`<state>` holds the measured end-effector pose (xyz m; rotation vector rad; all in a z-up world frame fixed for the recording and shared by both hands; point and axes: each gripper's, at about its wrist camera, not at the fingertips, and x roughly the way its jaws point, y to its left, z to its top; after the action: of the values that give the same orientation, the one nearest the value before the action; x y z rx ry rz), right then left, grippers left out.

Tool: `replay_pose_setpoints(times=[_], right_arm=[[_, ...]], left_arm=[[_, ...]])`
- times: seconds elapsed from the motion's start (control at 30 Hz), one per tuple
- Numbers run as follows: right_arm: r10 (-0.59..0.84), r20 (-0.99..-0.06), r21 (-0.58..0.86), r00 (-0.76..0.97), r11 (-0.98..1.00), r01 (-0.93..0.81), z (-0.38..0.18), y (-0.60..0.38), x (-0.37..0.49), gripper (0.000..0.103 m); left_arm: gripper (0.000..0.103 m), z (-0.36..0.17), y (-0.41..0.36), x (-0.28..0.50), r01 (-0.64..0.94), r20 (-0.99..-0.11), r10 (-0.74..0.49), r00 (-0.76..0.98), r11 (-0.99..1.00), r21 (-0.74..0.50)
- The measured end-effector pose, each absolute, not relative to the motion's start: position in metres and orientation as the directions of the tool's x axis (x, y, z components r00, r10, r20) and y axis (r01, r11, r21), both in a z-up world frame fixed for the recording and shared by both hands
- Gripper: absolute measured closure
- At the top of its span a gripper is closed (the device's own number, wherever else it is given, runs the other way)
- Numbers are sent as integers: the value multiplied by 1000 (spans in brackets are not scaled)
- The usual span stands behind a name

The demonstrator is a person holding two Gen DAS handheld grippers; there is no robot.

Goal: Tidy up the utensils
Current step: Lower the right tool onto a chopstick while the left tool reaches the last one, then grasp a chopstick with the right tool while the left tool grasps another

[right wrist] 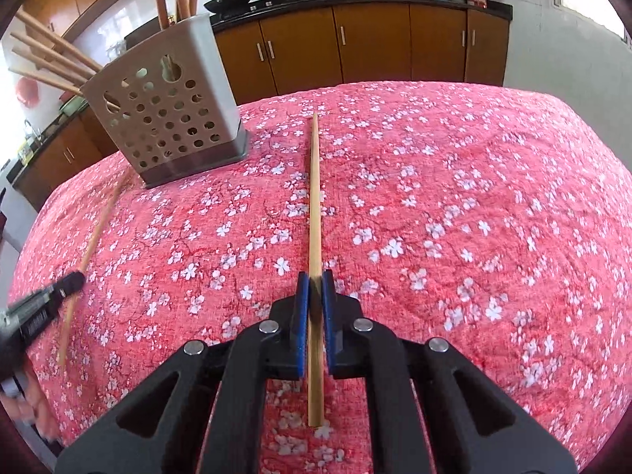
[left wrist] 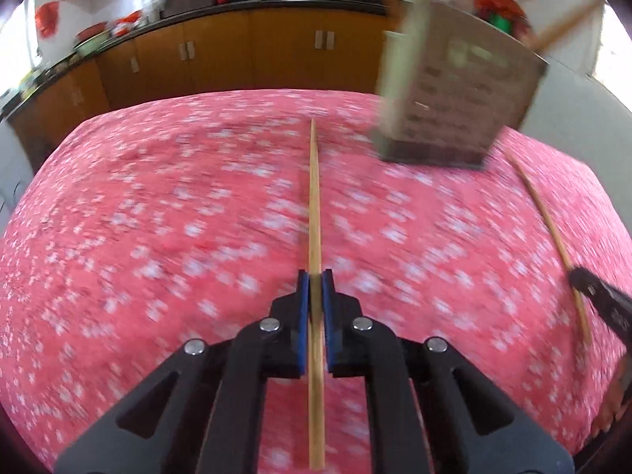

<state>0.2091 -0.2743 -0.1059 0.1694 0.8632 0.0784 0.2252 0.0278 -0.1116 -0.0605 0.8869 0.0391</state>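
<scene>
Each unit holds 1 chopstick lengthwise: the left gripper (left wrist: 315, 276) pinches the left chopstick (left wrist: 315, 197), and the right gripper (right wrist: 315, 278) pinches the right chopstick (right wrist: 315, 197), both above the floral tablecloth (right wrist: 454, 197). The perforated holder (right wrist: 173, 118) stands upright at the far side (already stocked with utensils). Tip each chopstick toward vertical before lowering, insert 1 at a time, and release only once the tip is inside the rim.

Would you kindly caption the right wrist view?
Right hand-held gripper clamps a chopstick above the floral tablecloth, beside the perforated holder.
</scene>
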Motion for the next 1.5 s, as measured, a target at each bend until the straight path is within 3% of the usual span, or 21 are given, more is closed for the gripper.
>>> replay_pose_setpoints(times=[0.33, 1.5], right_arm=[[90, -748, 108, 658, 994, -13, -111, -264, 227, 95], [102, -745, 122, 660, 992, -16, -111, -266, 226, 95]], left_arm=[[92, -110, 63, 235, -71, -768, -10, 640, 995, -72], [92, -109, 66, 236, -78, -767, -39, 640, 990, -115]])
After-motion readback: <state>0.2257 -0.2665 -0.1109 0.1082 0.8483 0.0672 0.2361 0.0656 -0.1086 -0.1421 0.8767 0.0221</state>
